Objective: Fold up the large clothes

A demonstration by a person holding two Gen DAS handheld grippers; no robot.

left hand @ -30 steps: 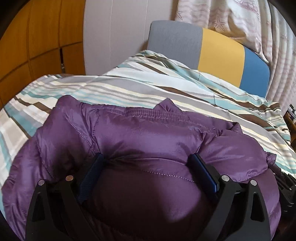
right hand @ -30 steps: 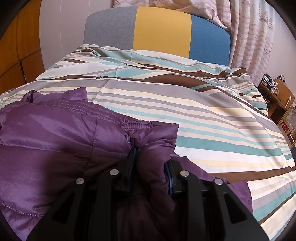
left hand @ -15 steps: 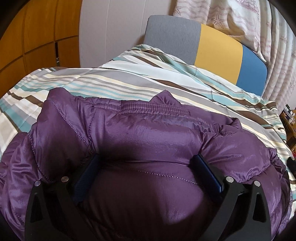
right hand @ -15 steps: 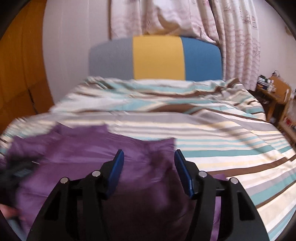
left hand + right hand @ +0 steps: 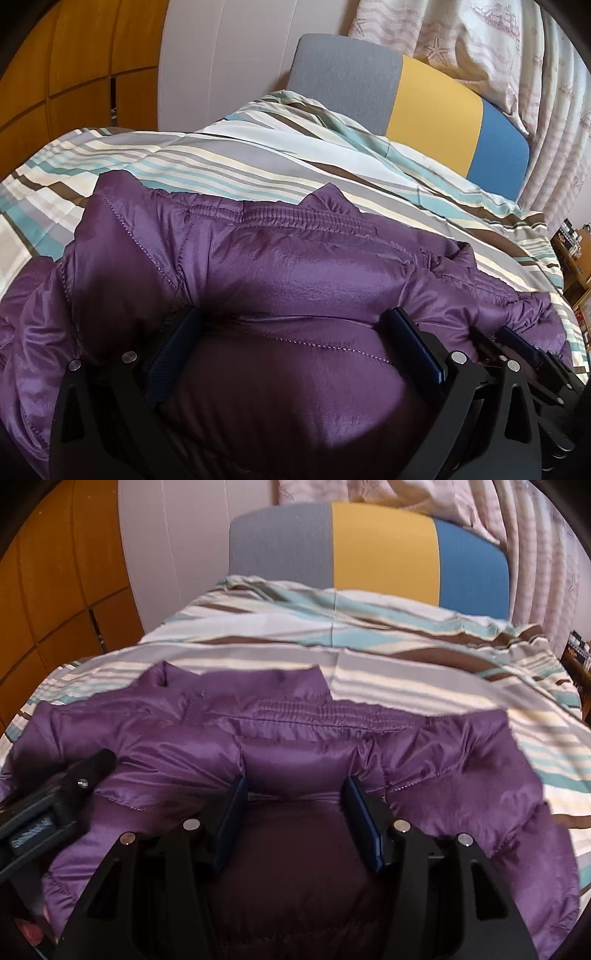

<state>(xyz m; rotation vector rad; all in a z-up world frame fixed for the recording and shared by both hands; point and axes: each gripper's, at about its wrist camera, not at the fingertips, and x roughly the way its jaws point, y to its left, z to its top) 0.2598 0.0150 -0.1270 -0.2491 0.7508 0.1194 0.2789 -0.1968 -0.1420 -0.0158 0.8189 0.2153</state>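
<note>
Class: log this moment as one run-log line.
jacket: purple, lying on bed | left gripper: jaws wide around a puffy fold | right gripper: just opened, over jacket

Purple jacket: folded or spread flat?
Folded, apparently. The purple jacket sits as a puffy doubled bundle on the striped duvet, elastic hem across the top; no sleeves lie spread out. Its near part is hidden.

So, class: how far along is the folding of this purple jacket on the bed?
Done: the purple jacket lies bunched on the striped duvet, partly folded at best. In hand: the left gripper's fingers pinch a thick fold; the right gripper's fingers have just been opening, jacket between them, unpressed. Left: squaring and flattening.
</note>
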